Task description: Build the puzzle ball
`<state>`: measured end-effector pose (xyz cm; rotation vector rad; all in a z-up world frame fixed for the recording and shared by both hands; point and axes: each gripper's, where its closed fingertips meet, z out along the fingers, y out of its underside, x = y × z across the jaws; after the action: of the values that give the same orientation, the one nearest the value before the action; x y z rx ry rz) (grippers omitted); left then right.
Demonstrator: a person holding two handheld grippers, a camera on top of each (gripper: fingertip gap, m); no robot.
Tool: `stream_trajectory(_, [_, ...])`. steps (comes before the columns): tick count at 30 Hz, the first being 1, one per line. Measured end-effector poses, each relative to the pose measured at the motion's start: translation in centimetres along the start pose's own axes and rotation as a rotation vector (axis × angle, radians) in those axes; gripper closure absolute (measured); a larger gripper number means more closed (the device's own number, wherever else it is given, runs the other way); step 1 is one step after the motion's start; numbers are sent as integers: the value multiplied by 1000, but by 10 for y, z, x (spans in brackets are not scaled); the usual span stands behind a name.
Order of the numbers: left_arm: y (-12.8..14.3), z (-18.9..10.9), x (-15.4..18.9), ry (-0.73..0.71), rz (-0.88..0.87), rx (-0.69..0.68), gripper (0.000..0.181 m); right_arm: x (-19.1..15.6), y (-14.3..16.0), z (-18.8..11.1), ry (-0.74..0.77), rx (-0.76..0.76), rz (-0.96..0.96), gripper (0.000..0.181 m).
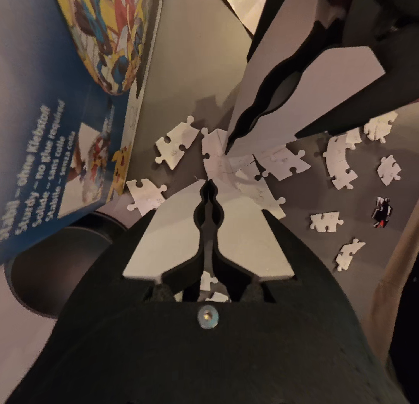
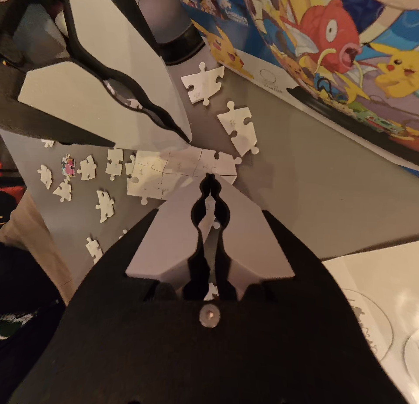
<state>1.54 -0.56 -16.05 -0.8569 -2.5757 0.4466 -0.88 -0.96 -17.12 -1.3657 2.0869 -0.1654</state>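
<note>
A joined patch of several white-backed puzzle pieces [image 1: 229, 166] lies on the grey table; it also shows in the right wrist view [image 2: 163, 173]. My left gripper [image 1: 209, 183] is shut, its tips touching the patch's near edge. My right gripper [image 2: 210, 176] is shut, its tips resting on the patch's right end. Each gripper also shows in the other's view, the right [image 1: 226, 149] and the left [image 2: 188, 141], meeting at the patch from opposite sides. I cannot tell whether either one pinches a piece. Loose white pieces [image 1: 176, 141] [image 2: 204, 85] lie around it.
The blue puzzle box [image 1: 45, 98] [image 2: 317, 42] stands close behind the patch. A dark round stand [image 1: 56, 268] sits beside it. Several loose pieces [image 1: 337, 164] [image 2: 104, 205] and one coloured piece [image 1: 383, 212] [image 2: 68, 164] lie near the wooden table edge [image 1: 399, 246]. A white sheet [image 2: 374, 313] lies at right.
</note>
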Motion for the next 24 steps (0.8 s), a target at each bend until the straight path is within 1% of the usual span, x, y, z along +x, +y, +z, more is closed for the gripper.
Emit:
stream_trajectory(1, [-1, 0, 3, 19, -8, 12, 181, 0, 0, 0, -19, -9, 12, 181])
stream_trajectory(5, [2, 6, 7, 61, -44, 9, 181, 1, -2, -1, -70, 13, 52, 181])
stream_trajectory(7, [5, 9, 6, 52, -50, -2, 181, 2, -1, -2, -80, 34, 64, 181])
stream_trajectory(9, [8, 12, 9, 64, -51, -7, 181, 6, -1, -4, -69, 53, 71, 181])
stream_trajectory(20, [7, 16, 9, 82, -81, 27, 181, 2, -1, 0, -16, 12, -4, 181])
stream_trajectory(24, [6, 16, 9, 97, -100, 46, 181, 2, 0, 0, 45, -33, -51, 181])
